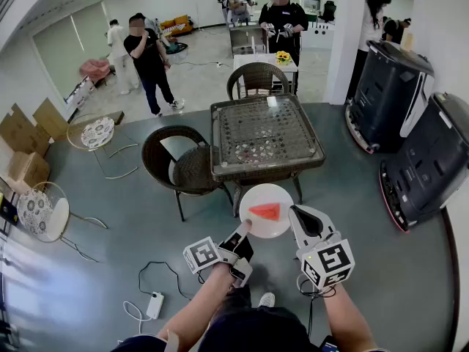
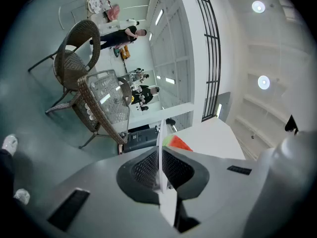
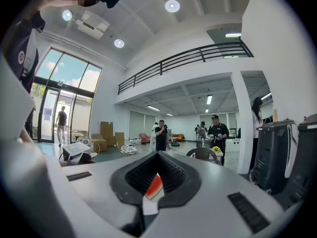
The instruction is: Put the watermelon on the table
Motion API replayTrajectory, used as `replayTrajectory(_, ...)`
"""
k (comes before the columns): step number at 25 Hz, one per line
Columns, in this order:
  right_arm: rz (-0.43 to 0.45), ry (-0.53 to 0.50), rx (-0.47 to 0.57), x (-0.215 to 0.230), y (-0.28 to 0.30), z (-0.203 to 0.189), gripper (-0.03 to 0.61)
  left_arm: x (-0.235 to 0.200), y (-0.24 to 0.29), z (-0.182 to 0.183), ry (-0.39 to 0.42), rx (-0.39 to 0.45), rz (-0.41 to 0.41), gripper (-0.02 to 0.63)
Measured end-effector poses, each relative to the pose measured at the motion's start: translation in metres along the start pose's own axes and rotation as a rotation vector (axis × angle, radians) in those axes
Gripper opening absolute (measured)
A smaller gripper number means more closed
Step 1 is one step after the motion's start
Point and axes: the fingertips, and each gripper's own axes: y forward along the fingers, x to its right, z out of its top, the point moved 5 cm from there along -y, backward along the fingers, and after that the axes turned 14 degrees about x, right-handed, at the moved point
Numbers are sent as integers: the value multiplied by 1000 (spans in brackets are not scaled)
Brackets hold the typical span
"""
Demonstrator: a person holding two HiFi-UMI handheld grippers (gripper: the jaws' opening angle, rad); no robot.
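Observation:
A red watermelon slice (image 1: 266, 211) lies on a white plate (image 1: 256, 195) held level over the floor, just in front of the glass-topped wicker table (image 1: 308, 152). My left gripper (image 1: 246, 228) is shut on the plate's near left rim and my right gripper (image 1: 292, 213) on its right rim. In the left gripper view the plate (image 2: 213, 140) runs edge-on between the jaws of the gripper (image 2: 160, 170), with the watermelon (image 2: 177, 143) past them and the table (image 2: 106, 103) beyond. In the right gripper view the gripper (image 3: 151, 195) pinches the rim next to the watermelon (image 3: 155, 186).
A dark wicker chair (image 1: 179, 163) stands at the table's left and another (image 1: 256, 78) behind it. Two dark machines (image 1: 421, 160) line the right wall. A power strip with cable (image 1: 154, 304) lies on the floor by my feet. People (image 1: 150, 57) stand farther back.

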Motion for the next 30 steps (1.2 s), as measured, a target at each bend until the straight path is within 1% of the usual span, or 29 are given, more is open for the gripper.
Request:
replayTrajectory(5, -4, 21, 9, 5, 2, -1, 0, 1, 7, 1, 10, -1, -22, 14)
replayTrajectory(9, -5, 23, 12, 8, 4, -1, 0, 1, 9, 0, 9, -2, -12, 14)
replayTrajectory(17, -4, 34, 11, 30, 12, -9, 2, -6, 28, 1, 6, 9, 15, 14)
replayTrajectory(23, -3, 33, 12, 59, 37, -17, 2, -17, 64, 15, 10, 26, 16, 14)
replayTrajectory(30, -6, 27, -8, 93, 88, -33, 2, -39, 122, 40, -8, 28, 15, 14)
